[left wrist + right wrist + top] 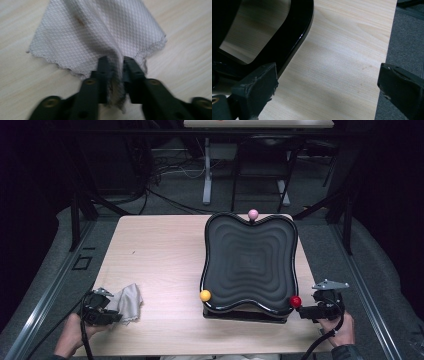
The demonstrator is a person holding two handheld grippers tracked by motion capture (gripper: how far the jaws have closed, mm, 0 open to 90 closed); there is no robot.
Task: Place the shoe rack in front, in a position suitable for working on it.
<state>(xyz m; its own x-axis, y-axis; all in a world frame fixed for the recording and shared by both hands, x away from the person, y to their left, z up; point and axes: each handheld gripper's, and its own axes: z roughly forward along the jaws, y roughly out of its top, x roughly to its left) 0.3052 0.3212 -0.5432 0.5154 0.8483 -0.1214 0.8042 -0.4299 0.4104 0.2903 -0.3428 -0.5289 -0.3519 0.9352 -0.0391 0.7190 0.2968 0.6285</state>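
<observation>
My left gripper (pixel 116 312) is clamped on the cloth (pixel 128 301) at the bench's (pixel 160 250) near-left corner, my right gripper (pixel 306 312) gapes beside the black tray (pixel 250 260), so next I judge the cloth must travel over to it for wiping.

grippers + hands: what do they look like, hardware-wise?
Both handheld units are black. The right gripper carries a grey three-cornered plate on top and trails a black cable past the right hand, which shows a dark cuff. The left gripper has matt black jaws with brass-coloured screw holes, plus its own black cable.
</observation>
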